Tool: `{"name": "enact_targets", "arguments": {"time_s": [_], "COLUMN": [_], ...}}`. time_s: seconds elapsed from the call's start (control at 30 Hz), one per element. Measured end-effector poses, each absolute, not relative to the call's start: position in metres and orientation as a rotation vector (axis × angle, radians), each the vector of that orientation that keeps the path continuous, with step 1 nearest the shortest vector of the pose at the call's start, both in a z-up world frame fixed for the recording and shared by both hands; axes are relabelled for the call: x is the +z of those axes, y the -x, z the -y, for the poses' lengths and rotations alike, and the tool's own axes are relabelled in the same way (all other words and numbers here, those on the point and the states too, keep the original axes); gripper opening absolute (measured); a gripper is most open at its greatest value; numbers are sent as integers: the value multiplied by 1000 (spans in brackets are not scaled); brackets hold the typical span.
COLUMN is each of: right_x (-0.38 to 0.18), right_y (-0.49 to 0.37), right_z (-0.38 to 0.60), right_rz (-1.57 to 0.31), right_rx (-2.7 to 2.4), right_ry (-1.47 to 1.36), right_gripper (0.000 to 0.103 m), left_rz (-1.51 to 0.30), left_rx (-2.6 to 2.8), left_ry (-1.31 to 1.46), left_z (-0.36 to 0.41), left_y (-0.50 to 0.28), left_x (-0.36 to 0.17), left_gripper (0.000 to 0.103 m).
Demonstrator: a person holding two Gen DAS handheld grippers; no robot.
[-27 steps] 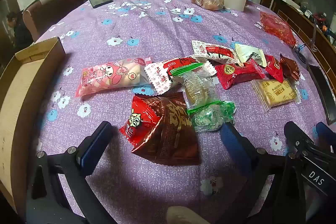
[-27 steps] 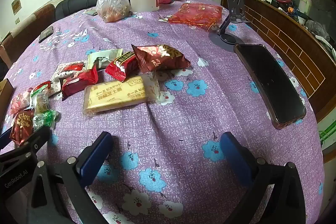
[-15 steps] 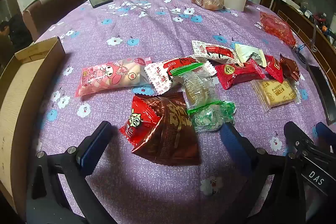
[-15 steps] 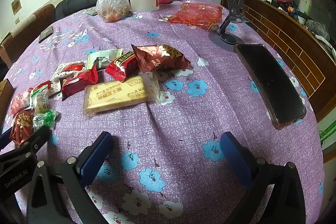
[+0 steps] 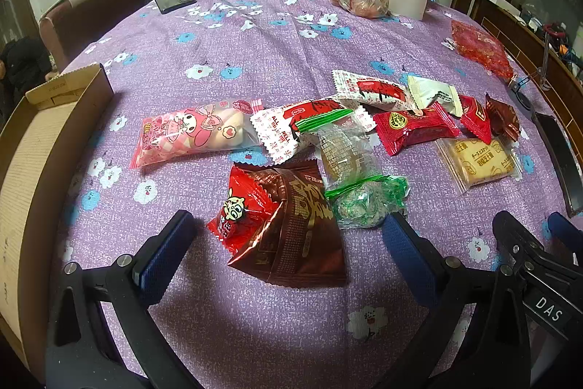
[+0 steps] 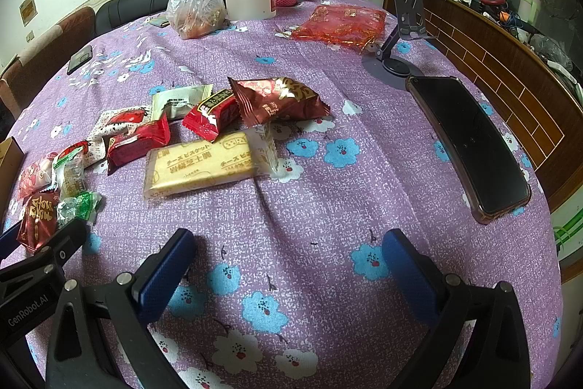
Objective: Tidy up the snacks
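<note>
Nothing was sorted yet: every wrapped snack, like the brown-and-red foil packet (image 5: 288,228), lay on the purple floral tablecloth (image 5: 255,53) beside the empty cardboard box (image 5: 40,148), while left gripper (image 5: 288,236) and right gripper (image 6: 288,250) hovered wide open, holding nothing.

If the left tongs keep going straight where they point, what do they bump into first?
Most likely the dark red snack bag, which lies between the open left tongs on the purple tablecloth. The green-wrapped snack sits just beside the right finger; depth is hard to judge.
</note>
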State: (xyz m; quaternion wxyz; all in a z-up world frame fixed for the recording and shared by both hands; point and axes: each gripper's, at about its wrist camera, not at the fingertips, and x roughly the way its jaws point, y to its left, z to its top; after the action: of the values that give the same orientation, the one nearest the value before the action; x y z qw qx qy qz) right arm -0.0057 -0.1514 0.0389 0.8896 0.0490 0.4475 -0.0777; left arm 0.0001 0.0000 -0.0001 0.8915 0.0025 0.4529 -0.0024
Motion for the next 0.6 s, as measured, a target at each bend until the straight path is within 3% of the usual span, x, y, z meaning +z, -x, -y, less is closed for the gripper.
{"name": "enact_targets", "arguments": {"time_s": [0.6], "right_x": [39], "right_y": [6], "right_z": [151], "right_rz": [-929], "right_rx": [-161], "right_ry": [-102], "right_gripper": [103], "left_rz": [-939], "left_rx": [4], "left_ry": [-4], "left_z": [1], "left_y": [0], "left_x": [0], "left_gripper": [103]}}
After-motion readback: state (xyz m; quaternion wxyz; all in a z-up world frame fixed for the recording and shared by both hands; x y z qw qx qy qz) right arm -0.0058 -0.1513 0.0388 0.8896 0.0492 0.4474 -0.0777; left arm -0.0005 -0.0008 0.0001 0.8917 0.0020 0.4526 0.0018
